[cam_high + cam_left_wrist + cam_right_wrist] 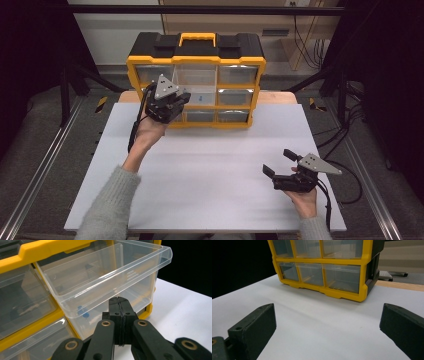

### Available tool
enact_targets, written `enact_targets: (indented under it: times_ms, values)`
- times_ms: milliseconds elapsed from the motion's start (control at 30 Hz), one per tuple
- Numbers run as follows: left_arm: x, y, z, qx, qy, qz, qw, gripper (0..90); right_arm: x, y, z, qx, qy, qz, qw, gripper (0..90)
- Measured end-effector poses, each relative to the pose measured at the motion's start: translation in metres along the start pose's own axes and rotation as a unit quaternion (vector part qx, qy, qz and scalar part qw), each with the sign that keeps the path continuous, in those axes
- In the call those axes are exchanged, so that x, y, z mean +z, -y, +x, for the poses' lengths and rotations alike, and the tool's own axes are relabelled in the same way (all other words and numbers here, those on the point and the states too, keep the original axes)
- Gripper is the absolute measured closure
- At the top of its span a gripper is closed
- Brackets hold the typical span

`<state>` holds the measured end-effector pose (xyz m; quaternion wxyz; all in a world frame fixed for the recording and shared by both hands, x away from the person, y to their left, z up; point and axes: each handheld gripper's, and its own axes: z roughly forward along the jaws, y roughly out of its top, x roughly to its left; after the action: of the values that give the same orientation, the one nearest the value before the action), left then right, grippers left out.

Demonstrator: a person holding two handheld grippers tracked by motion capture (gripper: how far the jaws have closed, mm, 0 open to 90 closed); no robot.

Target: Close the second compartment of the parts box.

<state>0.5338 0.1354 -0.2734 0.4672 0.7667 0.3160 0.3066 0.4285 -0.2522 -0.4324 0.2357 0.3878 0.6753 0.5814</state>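
A yellow-and-black organiser cabinet [196, 80] with clear plastic drawers stands at the far edge of the white table [210, 170], its yellow carry handle [198, 37] on top; the left gripper [181, 100] is raised against the cabinet's front, just left of the middle column, held from below by the person's left hand [150, 127] on a grey-sleeved forearm; in the left gripper view its two black jaws are pressed flat together with nothing between them, their tips just under the front lip of a clear drawer [107, 280] that is pulled out from the yellow frame; whether the tips touch the drawer's front wall cannot be told; small blue items [82, 312] lie on that drawer's floor, seen blurred through the plastic; the neighbouring drawers sit flush in the frame. The right gripper [280, 162] rests low over the near right part of the table, well apart from the cabinet, in the person's right hand [304, 197]; its jaws stand wide apart with only bare tabletop between them, pointed toward the cabinet's lower drawers [322, 275].
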Motion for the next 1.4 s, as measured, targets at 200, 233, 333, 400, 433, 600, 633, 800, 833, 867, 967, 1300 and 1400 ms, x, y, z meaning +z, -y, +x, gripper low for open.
enact_targets:
  times_ms: [200, 233, 333, 400, 433, 600, 633, 800, 833, 867, 967, 1300, 1400]
  values:
    - [0.004, -0.004, 0.003, 0.002, -0.003, 0.002, 1.0, 89.0, 0.0, 0.0, 0.0, 0.001, 0.001, 0.001, 1.0, 1.2]
    - [0.005, -0.004, 0.004, 0.001, -0.004, 0.0, 1.0, 89.0, 0.0, 0.0, 0.0, -0.001, 0.0, 0.0, 1.0, 1.2]
    - [0.008, -0.006, 0.006, 0.004, -0.006, 0.003, 1.0, 89.0, 0.0, 0.0, 0.0, -0.001, 0.0, 0.001, 1.0, 1.2]
    - [0.01, -0.008, 0.007, 0.004, -0.007, 0.003, 1.0, 89.0, 0.0, 0.0, 0.0, -0.001, 0.001, 0.001, 1.0, 1.2]
    - [0.011, -0.009, 0.007, 0.005, -0.009, 0.003, 0.9999, 89.1, 0.0, 0.0, 0.0, -0.001, 0.0, 0.001, 1.0, 1.2]
    - [0.016, -0.011, 0.01, 0.005, -0.011, 0.002, 0.9999, 89.1, 0.0, 0.0, 0.0, -0.001, 0.0, 0.001, 1.0, 1.1]
    - [0.017, -0.011, 0.01, 0.002, -0.012, 0.0, 0.9999, 89.0, 0.0, 0.0, 0.0, -0.001, -0.001, 0.0, 1.0, 1.1]
    - [0.025, -0.014, 0.013, 0.006, -0.019, 0.002, 0.9998, 89.1, 0.0, 0.001, 0.0, -0.001, -0.001, 0.001, 1.0, 1.2]
    - [0.026, -0.015, 0.014, 0.008, -0.02, 0.003, 0.9998, 89.0, 0.0, 0.001, 0.0, 0.0, -0.001, 0.002, 1.0, 1.2]
    - [0.027, -0.016, 0.015, 0.005, -0.021, 0.001, 0.9998, 89.0, 0.0, 0.001, 0.0, -0.001, -0.001, 0.002, 1.0, 1.2]
    - [0.031, -0.017, 0.016, 0.008, -0.025, 0.002, 0.9996, 89.1, 0.0, 0.001, 0.0, -0.001, -0.002, 0.001, 1.0, 1.2]
    - [0.046, -0.022, 0.022, -0.003, -0.042, 0.002, 0.9991, 89.1, 0.0, 0.0, -0.001, -0.002, -0.004, -0.002, 1.0, 1.2]
    - [0.05, -0.022, 0.025, -0.007, -0.047, 0.006, 0.9988, 89.1, 0.0, 0.0, 0.0, 0.0, -0.006, -0.002, 1.0, 1.2]
